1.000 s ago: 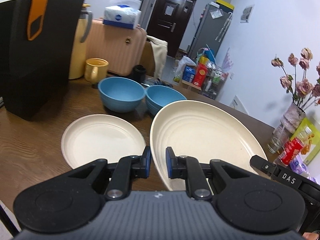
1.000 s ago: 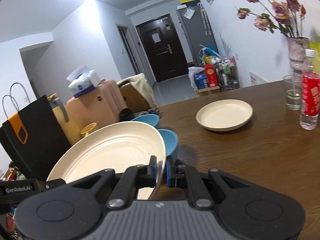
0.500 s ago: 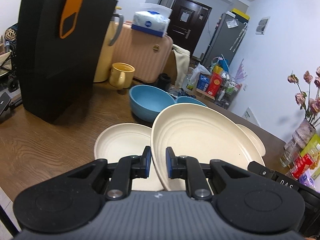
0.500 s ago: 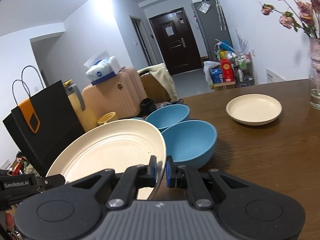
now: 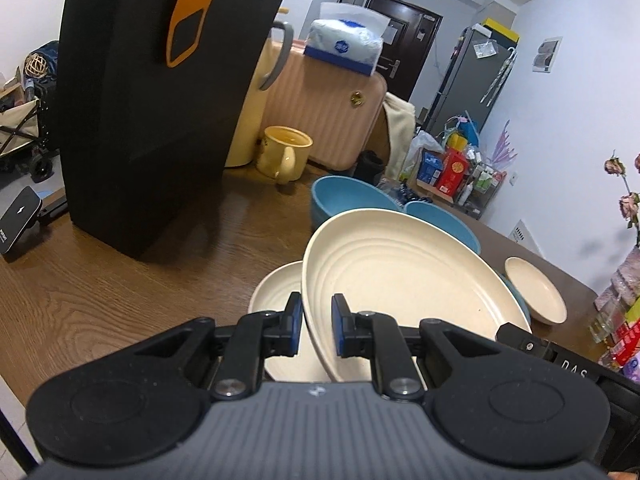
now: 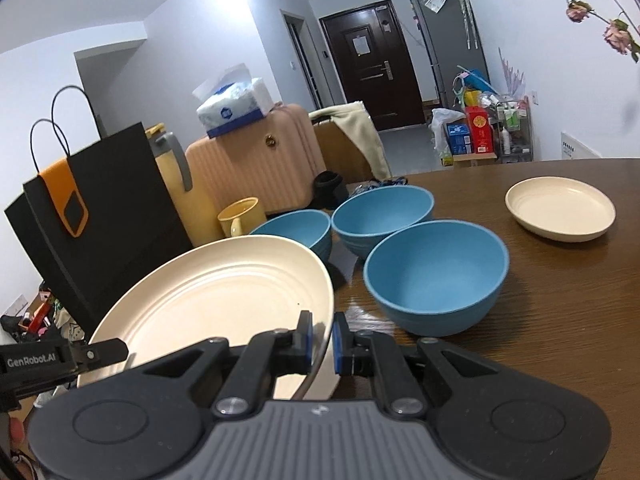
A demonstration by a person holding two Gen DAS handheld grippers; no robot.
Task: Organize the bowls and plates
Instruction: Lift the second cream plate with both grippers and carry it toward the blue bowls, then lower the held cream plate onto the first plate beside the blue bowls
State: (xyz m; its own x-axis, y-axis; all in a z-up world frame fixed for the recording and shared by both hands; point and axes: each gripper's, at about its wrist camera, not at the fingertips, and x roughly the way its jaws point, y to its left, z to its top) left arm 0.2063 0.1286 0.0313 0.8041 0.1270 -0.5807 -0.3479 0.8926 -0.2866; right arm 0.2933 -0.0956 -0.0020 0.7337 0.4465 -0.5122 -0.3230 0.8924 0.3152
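Left wrist: left gripper (image 5: pixel 316 330) and right gripper (image 6: pixel 322 338) both pinch the round, ridged cream plate's (image 5: pixel 400 280) rim, lifted.

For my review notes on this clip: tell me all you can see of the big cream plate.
The big plate is round, cream, matte like plastic or wheat-straw ware, with concentric ridges in its well and a raised rim. It looks empty and clean. It is held tilted above the table, the left hand-held gripper and right hand-held gripper each shut on its rim at opposite sides. It hangs partly over a small plate.

White walls (image 6: pixel 200 40), dark door (image 6: pixel 370 64)
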